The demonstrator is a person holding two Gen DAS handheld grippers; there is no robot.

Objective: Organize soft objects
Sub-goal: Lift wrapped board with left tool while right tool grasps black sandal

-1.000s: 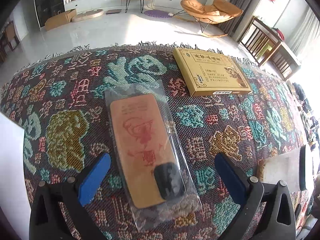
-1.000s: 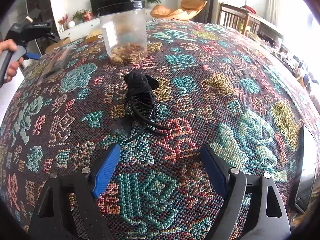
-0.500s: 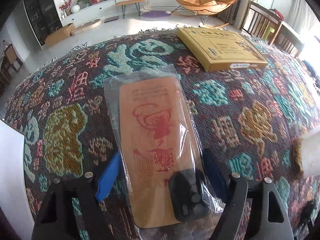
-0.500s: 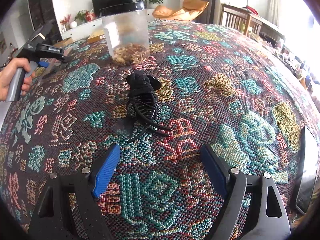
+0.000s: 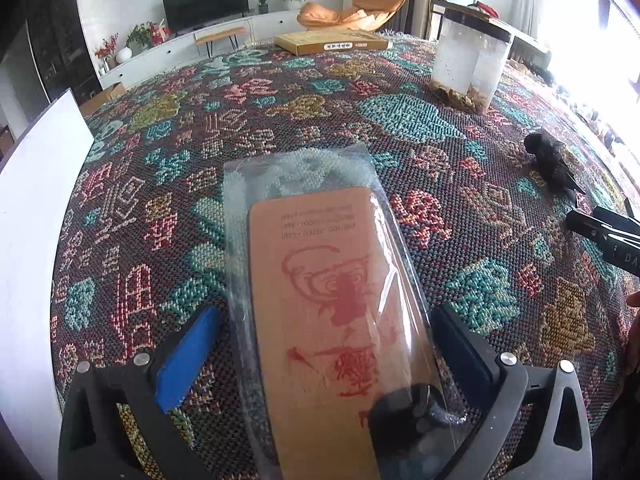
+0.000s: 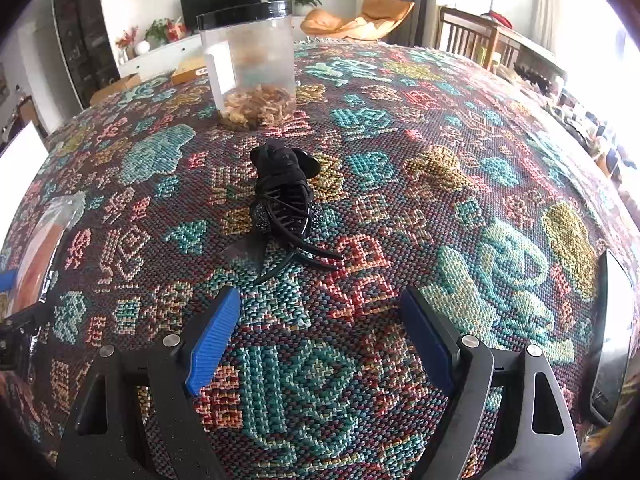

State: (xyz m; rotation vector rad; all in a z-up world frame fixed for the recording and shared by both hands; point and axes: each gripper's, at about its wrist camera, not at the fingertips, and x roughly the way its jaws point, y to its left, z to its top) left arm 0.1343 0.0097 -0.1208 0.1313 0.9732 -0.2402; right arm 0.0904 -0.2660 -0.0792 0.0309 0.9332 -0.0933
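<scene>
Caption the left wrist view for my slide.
Open left claw straddling a clear plastic packet with an orange card on a patterned woven cloth.

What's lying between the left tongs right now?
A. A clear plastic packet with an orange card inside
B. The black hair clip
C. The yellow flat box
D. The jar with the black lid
A: the clear plastic packet with its orange card lies between the left tongs, while the black hair clip sits far off to the right.

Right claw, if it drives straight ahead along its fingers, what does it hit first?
Probably the patterned tablecloth just past the open right claw; if it clears that, the black hair clip is next. Depth is uncertain.
</scene>
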